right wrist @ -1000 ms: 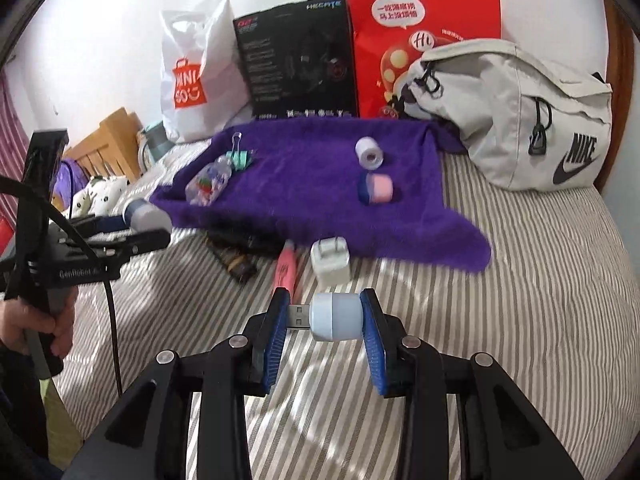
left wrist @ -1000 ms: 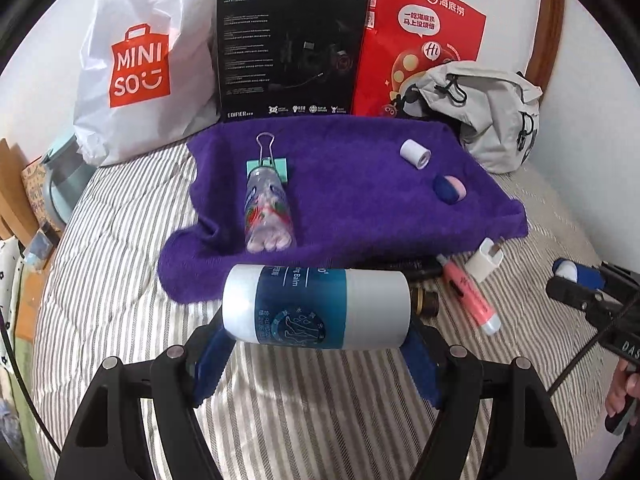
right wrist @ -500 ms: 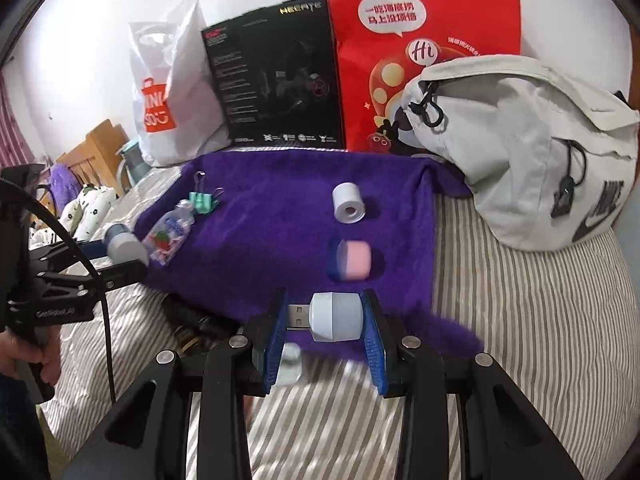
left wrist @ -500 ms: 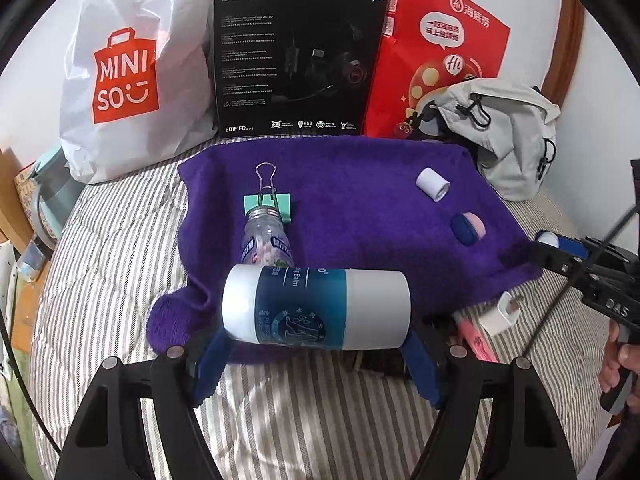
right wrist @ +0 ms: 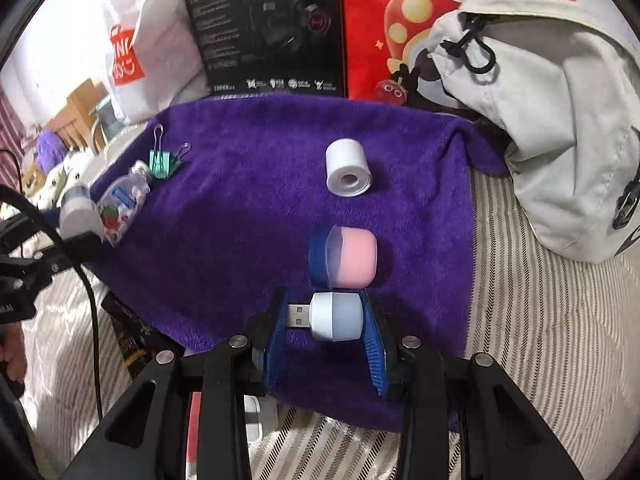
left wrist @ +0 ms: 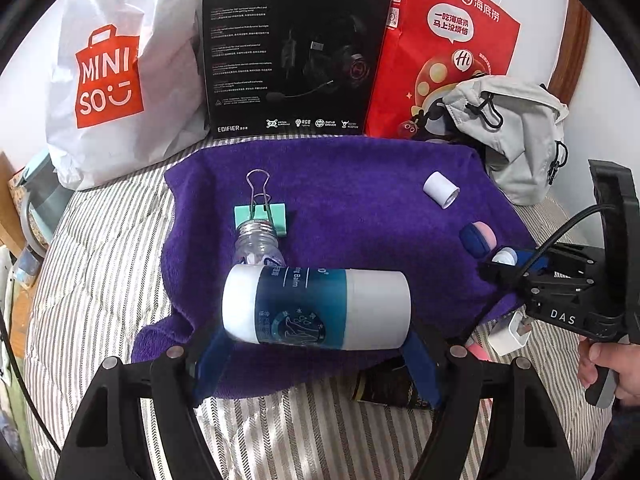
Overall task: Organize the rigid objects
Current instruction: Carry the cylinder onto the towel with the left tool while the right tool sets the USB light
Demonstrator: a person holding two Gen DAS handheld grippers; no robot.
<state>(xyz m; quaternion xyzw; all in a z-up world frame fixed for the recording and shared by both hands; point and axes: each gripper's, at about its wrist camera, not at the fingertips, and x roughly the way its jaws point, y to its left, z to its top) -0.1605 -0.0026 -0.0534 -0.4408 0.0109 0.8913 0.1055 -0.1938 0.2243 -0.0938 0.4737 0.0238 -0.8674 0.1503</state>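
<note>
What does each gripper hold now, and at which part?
The left gripper clamps a balm tube lying crosswise, by its two ends. The right gripper holds a small USB light, one pad on its plug tip, the other on its dome.

You are looking at a towel (right wrist: 248, 216) lying on the bed (right wrist: 532, 320): clip (right wrist: 162, 160) and small bottle (right wrist: 122, 204) sitting near its left edge, roll (right wrist: 347, 168) toward its right, jar (right wrist: 344, 258) lying just before the roll.

You're getting bright, even daylight in both views; soft shadows are pooling beneath each tool's fingers, glare is washing out the white wall (left wrist: 608, 92) ahead, and fisheye edges are bending and darkening.
</note>
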